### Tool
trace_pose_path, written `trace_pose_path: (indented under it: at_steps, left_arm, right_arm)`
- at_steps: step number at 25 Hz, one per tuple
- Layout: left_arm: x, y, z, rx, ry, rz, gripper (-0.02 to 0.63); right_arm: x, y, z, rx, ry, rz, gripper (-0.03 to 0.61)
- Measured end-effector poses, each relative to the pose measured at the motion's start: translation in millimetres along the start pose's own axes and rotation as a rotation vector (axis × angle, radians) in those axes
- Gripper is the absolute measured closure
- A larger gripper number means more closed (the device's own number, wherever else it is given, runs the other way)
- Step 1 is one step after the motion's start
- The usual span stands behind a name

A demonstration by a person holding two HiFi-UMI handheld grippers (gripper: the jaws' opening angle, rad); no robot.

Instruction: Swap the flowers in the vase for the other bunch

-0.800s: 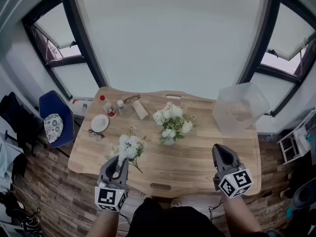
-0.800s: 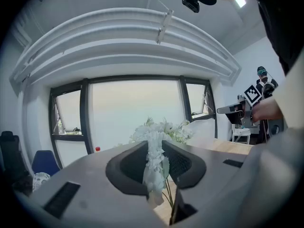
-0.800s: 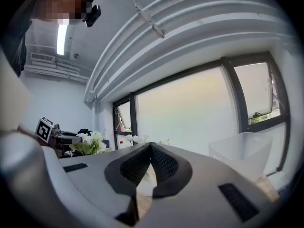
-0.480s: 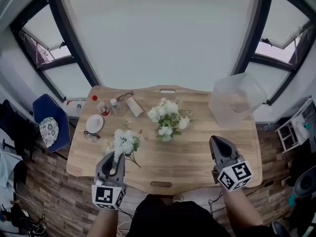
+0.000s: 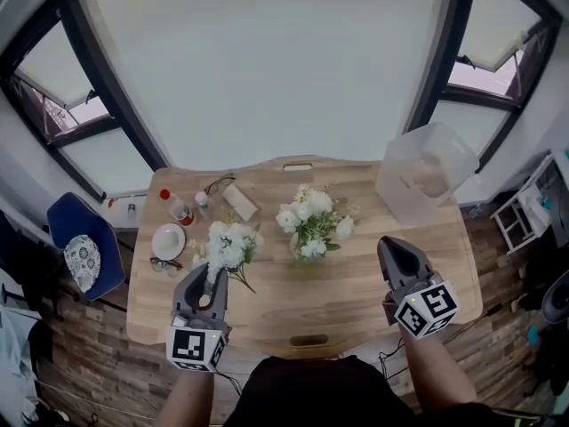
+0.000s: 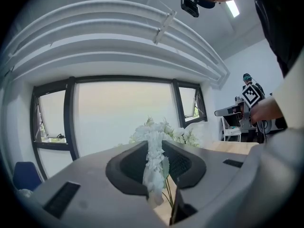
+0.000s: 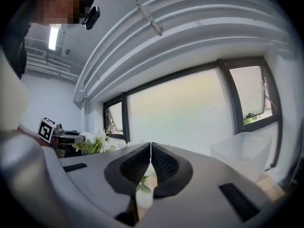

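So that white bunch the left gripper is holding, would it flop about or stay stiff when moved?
Probably fairly stiff: the bunch juts forward from the left gripper with its blooms up rather than drooping. Likely light, since only thin stems carry it. The heads look bulky beside those stems, so it may wobble.

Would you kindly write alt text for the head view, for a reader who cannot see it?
Seen from above, the left tool grips a loose bunch of white flowers at a wooden table; the right tool is shut and empty. A vase of white flowers stands mid-table.
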State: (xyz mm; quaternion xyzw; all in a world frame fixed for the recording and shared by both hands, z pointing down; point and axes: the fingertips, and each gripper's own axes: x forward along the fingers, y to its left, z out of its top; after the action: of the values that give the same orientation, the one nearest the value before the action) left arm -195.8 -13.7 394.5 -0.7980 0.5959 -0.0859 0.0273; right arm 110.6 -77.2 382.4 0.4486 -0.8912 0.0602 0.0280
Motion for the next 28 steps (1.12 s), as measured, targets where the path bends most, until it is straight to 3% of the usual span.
trace_pose_path:
  at_steps: [12, 22, 28]
  left_arm:
    - [38, 30, -11, 0.026, -0.035, -0.181, 0.528]
    - [51, 30, -23, 0.01, -0.02, -0.185, 0.528]
    - [56, 27, -30, -0.009, 0.02, -0.147, 0.528]
  right_arm:
    - [25, 24, 5, -0.036, 0.036, -0.118, 0.551]
    - [43, 27, -5, -0.046, 0.071, -0.093, 0.537]
    - [70, 37, -19, -0.125, 0.12, 0.009, 0.339]
